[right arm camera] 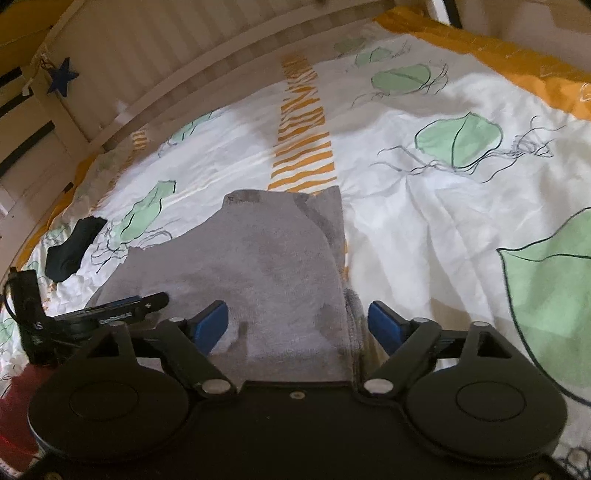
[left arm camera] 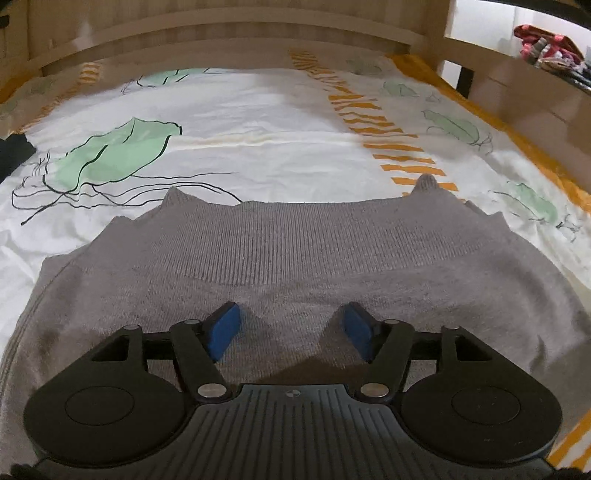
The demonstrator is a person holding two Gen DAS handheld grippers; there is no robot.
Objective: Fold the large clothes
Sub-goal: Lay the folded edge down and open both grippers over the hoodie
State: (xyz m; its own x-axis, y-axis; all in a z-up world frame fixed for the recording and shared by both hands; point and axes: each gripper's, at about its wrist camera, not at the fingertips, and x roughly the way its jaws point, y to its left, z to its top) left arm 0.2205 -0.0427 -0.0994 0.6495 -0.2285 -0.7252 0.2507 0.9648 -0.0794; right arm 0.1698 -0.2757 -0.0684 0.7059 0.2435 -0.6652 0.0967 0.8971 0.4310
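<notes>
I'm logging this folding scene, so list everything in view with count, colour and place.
Sweater: one, grey knit, partly folded, on the bed under both grippers.
Sheet: one, white with green leaf prints and orange stripes, covering the bed.
Dark cloth: one, black, on the sheet left of the sweater.
Headboard: one, pale wood, at the bed's far end.
Star: one, dark blue, on the wood at upper left in the right wrist view.
Clothes pile: mixed reds and darks, off the bed at far right.
Left gripper: black, blue pads, open over the sweater.
Right gripper: black, blue pads, open at the sweater's right edge.
</notes>
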